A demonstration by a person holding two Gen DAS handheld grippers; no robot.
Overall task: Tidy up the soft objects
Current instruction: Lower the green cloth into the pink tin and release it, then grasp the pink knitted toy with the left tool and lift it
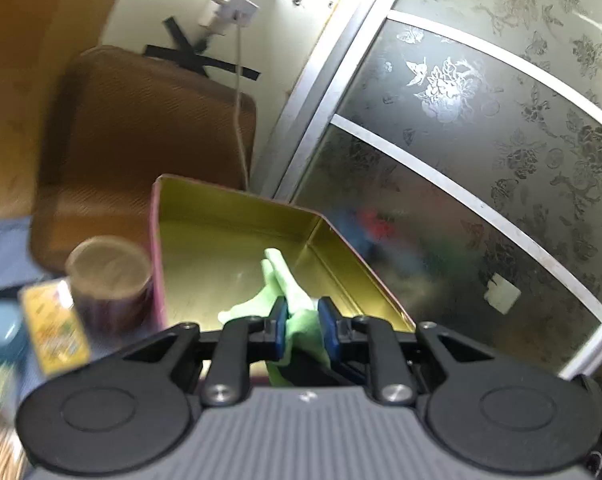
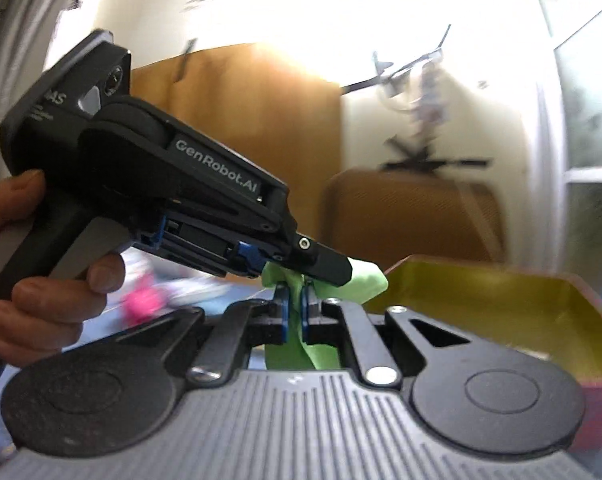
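Pinching one green cloth [image 1: 301,320] between both tools, beside the tin [image 1: 229,236]

Both cameras ride just behind their own fingers, very close to the work. The left wrist view looks forward and slightly down over the left gripper [image 1: 302,322] into the open gold-lined tin [image 1: 237,240], toward a patterned glass door [image 1: 481,140]. The right wrist view faces nearly level past the right gripper [image 2: 295,312], catching the same tin [image 2: 501,312], the green cloth [image 2: 321,356] and the left gripper [image 2: 329,268] from its side.

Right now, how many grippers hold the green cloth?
2: left gripper and right gripper both pinch the green cloth, beside the tin.
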